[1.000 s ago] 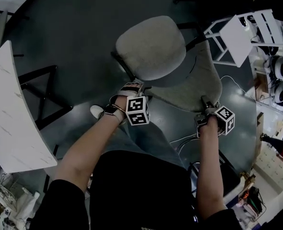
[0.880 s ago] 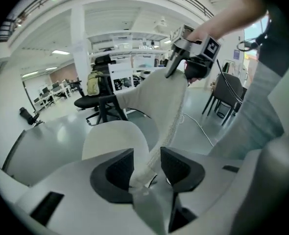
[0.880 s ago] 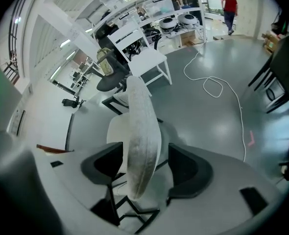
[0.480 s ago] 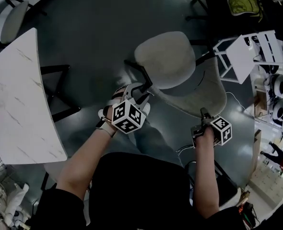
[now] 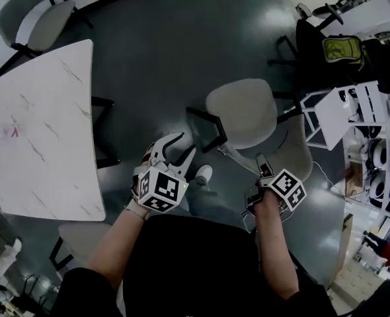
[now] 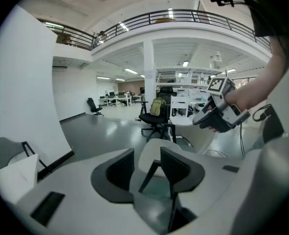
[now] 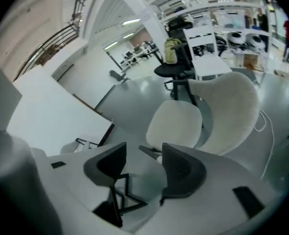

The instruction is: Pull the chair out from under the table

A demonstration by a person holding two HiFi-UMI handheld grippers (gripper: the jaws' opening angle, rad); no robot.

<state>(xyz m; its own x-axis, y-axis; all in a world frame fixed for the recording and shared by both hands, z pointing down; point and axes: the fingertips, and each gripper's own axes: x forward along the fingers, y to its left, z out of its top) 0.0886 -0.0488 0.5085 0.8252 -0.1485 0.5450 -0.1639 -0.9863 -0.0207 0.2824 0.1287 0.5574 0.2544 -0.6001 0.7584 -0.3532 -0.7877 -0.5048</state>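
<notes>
Seen from above, the chair (image 5: pixel 244 111) hides most of its own black legs under its seat. Left of the chair, the desk (image 5: pixel 43 131) covers its frame except for a few dark bars. On the chair's near side the person's torso (image 5: pixel 195 263) blocks the floor. Right of the chair, the shelving (image 5: pixel 365 101) runs off the picture's edge, its contents too small to name. Below-right of the chair, a person in red (image 5: pixel 382 246) is too small to make out. In the left gripper view the left tool (image 6: pixel 147 155), jaws parted, covers much of the chair, and the offices far behind the chair are too small to read.
</notes>
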